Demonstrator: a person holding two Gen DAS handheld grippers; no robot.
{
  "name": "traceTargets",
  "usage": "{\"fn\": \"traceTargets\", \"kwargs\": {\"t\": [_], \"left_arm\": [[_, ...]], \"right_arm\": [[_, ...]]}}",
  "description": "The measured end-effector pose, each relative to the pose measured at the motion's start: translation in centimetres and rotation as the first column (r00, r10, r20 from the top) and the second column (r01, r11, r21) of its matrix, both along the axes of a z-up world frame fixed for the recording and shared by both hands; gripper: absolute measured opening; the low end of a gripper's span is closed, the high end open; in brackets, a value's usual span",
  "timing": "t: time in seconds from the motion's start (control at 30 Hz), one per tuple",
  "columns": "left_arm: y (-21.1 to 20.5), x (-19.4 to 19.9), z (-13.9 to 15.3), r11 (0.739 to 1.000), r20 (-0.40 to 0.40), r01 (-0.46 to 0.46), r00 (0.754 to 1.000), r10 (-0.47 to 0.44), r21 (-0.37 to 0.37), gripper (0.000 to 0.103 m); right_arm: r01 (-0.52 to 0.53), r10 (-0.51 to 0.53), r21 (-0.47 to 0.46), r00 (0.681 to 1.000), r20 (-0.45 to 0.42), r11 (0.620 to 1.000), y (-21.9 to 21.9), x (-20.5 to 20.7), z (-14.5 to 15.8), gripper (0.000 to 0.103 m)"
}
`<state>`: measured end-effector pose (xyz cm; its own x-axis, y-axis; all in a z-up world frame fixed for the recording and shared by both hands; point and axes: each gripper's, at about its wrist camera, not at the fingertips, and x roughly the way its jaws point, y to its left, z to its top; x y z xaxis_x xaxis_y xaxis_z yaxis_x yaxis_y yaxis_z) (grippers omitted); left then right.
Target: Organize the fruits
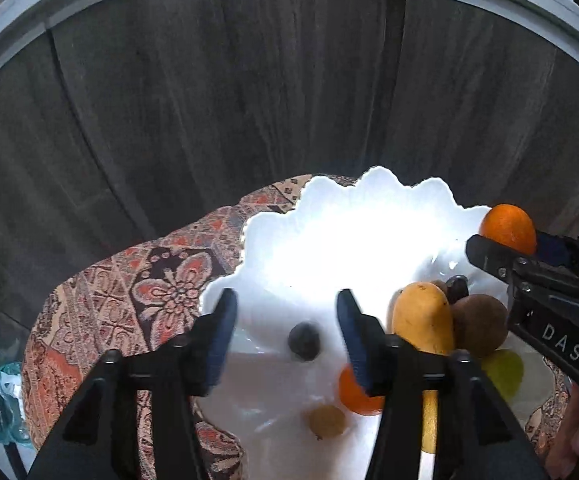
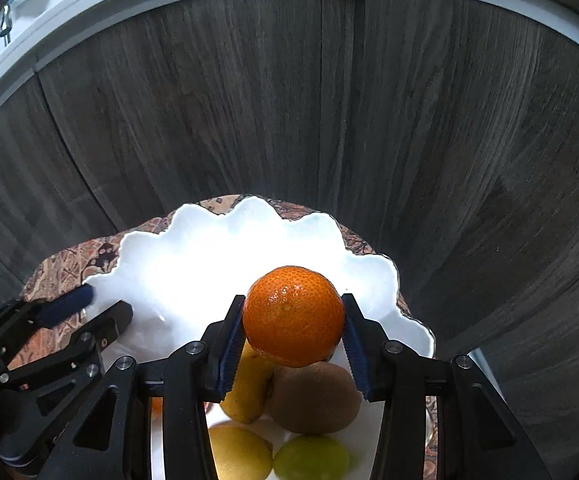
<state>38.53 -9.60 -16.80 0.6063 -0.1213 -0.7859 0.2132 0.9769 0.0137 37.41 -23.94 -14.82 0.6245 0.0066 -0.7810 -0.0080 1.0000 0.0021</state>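
A white scalloped bowl (image 1: 273, 240) (image 2: 177, 256) stands on a patterned cloth. My right gripper (image 2: 294, 320) is shut on an orange (image 2: 294, 316) and holds it above the bowl's right side; it also shows in the left wrist view (image 1: 509, 228). Under it lie a yellow mango (image 1: 423, 320) (image 2: 247, 392), a brown kiwi (image 1: 479, 328) (image 2: 315, 398), a green fruit (image 2: 311, 458) and a yellow fruit (image 2: 239, 454). My left gripper (image 1: 287, 320) is open and empty above a dark plum (image 1: 304, 341). A second orange (image 1: 349, 394) and a small tan fruit (image 1: 326, 422) lie near it.
The bowl sits on a small round table with a red-patterned cloth (image 1: 129, 296). Dark wood-grain cabinet doors (image 1: 249, 80) stand close behind. A teal plastic wrap (image 1: 1, 404) lies at the far left, below the table's edge.
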Motion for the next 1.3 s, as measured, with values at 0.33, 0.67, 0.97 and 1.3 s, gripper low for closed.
{"fn": "traceTargets", "kwargs": {"t": [0.33,0.67,0.97,1.3], "left_arm": [[1.1,-2.4,2.9,0.998,0.063,-0.056,0.997,0.054,0.031,0.086],[2.4,-7.9,7.9,0.996,0.117,-0.086,0.99,0.083,0.022,0.098],[3.6,-14.0,11.5,0.993,0.167,-0.112,0.98,0.107,0.022,0.1],[4.5,-19.9,13.6,0.991,0.21,-0.135,0.969,0.133,-0.003,0.101]], "right_arm": [[0.084,-0.077,-0.076,0.993,0.094,0.994,-0.8,-2.3,3.3,0.092],[0.097,-0.087,-0.054,0.984,0.156,0.994,-0.5,-7.7,7.8,0.093],[0.113,-0.105,-0.033,0.976,0.191,0.993,-0.1,-13.4,10.8,0.093],[0.131,-0.122,-0.026,0.966,0.228,0.991,0.1,-19.8,13.0,0.093]]}}
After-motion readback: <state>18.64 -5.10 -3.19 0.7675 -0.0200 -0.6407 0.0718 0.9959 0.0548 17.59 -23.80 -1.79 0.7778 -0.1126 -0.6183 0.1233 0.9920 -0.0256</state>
